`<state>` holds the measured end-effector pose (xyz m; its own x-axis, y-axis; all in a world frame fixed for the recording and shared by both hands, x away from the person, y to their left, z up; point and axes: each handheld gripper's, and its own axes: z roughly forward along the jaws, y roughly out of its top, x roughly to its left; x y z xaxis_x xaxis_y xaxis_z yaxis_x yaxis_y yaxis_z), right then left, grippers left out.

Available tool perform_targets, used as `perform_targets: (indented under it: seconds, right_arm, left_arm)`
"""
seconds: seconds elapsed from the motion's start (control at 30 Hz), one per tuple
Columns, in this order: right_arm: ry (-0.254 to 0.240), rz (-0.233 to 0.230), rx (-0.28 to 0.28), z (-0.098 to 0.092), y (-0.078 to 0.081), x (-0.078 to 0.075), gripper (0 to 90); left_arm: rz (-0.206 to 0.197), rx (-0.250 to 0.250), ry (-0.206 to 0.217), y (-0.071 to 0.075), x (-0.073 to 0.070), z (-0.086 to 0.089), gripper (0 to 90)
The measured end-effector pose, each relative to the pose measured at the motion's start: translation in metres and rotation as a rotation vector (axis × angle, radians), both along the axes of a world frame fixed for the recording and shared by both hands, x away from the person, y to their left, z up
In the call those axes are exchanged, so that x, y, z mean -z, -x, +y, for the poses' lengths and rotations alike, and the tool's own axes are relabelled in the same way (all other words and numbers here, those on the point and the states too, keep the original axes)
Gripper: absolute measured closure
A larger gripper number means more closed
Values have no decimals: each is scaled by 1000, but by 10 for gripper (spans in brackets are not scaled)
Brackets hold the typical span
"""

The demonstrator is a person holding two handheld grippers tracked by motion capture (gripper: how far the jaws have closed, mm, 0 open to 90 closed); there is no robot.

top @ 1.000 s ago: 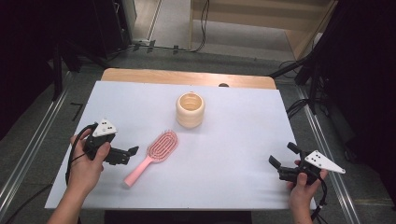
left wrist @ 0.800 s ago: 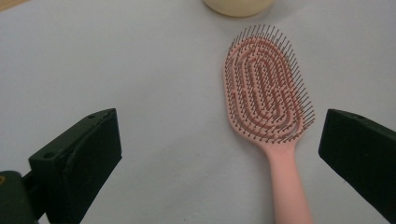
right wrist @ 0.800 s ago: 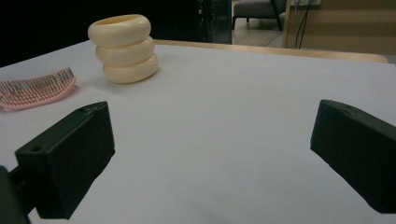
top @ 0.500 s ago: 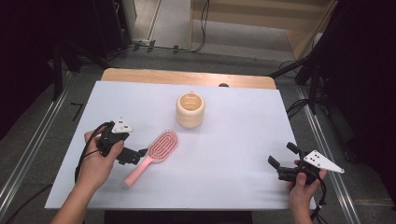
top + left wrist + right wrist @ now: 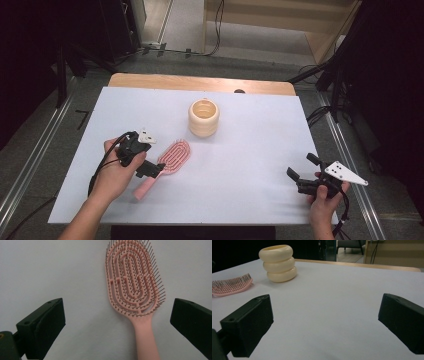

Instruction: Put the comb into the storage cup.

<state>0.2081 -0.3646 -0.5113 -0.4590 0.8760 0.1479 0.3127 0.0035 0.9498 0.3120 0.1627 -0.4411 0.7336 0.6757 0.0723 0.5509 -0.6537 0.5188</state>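
Straddling pink hairbrush (image 5: 133,287), left gripper (image 5: 150,167) jaws wide.

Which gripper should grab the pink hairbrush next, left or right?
Left. The left gripper hangs open right over the pink hairbrush, handle between its jaws. The right gripper sits open at the table's far right edge, well away.
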Motion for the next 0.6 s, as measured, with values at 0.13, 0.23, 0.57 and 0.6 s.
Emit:
perform_targets:
  seconds: [0.13, 0.23, 0.57, 0.6]
  right_arm:
    - [3, 5, 1, 1, 0, 0, 0]
    - [9, 5, 3, 1, -1, 0, 0]
    - [10, 12, 2, 1, -2, 1, 0]
    - [10, 12, 2, 1, -2, 1, 0]
  left_arm:
    - [-6, 9, -9, 0, 3, -5, 3]
    - [7, 13, -11, 1, 4, -7, 4]
    - [47, -40, -60, 7, 16, -16, 212]
    - [47, -40, -60, 7, 16, -16, 227]
